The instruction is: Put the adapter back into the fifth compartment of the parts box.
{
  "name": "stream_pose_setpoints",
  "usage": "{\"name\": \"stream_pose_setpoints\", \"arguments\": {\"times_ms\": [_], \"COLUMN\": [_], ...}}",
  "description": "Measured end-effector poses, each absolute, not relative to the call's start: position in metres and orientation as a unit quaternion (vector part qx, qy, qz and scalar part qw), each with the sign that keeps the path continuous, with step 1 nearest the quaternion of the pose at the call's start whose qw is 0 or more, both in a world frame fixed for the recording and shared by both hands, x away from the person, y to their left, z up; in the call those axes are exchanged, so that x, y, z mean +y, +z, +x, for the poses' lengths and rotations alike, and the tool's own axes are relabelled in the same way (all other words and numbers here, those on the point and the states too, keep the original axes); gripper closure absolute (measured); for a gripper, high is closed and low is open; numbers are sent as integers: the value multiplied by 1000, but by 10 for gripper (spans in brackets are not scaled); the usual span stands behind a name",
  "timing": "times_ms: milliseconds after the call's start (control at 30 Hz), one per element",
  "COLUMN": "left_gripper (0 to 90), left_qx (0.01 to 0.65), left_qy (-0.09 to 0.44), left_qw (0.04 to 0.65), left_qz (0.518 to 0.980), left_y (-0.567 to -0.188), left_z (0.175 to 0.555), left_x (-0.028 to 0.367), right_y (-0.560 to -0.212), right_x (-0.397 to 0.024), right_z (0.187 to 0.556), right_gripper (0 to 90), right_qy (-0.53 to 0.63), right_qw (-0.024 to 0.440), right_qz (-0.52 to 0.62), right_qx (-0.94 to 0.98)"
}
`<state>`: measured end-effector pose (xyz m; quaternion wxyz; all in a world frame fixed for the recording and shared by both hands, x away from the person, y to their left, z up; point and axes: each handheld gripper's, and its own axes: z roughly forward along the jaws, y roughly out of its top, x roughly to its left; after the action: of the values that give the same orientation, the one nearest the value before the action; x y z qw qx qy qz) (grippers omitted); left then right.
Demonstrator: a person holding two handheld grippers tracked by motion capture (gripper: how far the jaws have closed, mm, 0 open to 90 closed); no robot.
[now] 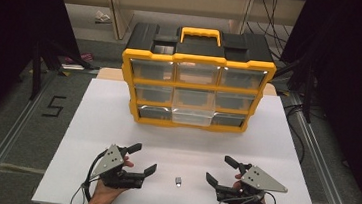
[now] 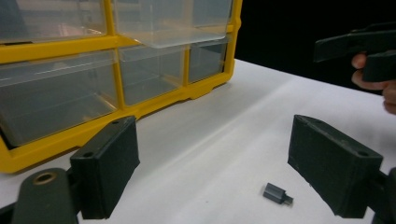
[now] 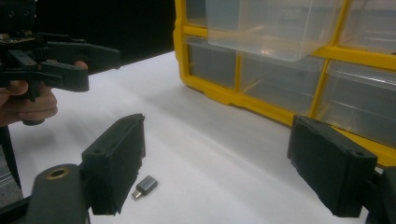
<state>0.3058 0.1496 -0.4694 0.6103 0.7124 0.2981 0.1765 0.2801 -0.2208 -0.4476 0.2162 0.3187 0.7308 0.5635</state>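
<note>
On the white table top (image 1: 117, 121) a small grey metal adapter with a short plug at one end (image 1: 178, 181) lies flat near the front edge, between the 2 hand-held tools and touching neither. The left gripper (image 1: 145, 159) sits to its left, the right gripper (image 1: 218, 169) to its right, each resting low by the table in the person's hands. Both stand with their black jaws spread wide and nothing between the pads. In the left gripper view the adapter (image 2: 277, 193) lies just inside the right-hand jaw, in the right gripper view (image 3: 144, 186) just beside the left-hand jaw.

Farther back, well apart from the adapter, stands a yellow-and-black plastic organizer case with 9 clear drawers (image 1: 197, 78) in 3 rows. The bottom middle clear drawer (image 1: 192, 116) is pulled partway out of its slot and looks empty as far as I can see through the plastic; the other 8 sit flush in the frame.

My reading is that the work is at its very start, or at least that nothing with the adapter is done: it is ungrasped and lies on the bare table. With a drawer standing open, it seems likely the piece is meant to go in there. What is left, then, is the whole of it: close one gripper on the little adapter, carry it to the open drawer, drop it in, and probably push the drawer home.
</note>
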Motion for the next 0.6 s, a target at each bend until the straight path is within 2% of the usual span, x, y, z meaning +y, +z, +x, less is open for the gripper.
{"name": "stream_pose_setpoints", "arguments": {"times_ms": [600], "left_gripper": [160], "left_qx": [291], "left_qy": [184], "left_qw": [606], "left_qz": [717], "left_y": [-469], "left_z": [304], "left_x": [148], "right_y": [-443], "right_x": [-208], "right_z": [288], "right_gripper": [232], "right_qy": [547], "right_qw": [210], "right_qz": [306], "right_qx": [750]}}
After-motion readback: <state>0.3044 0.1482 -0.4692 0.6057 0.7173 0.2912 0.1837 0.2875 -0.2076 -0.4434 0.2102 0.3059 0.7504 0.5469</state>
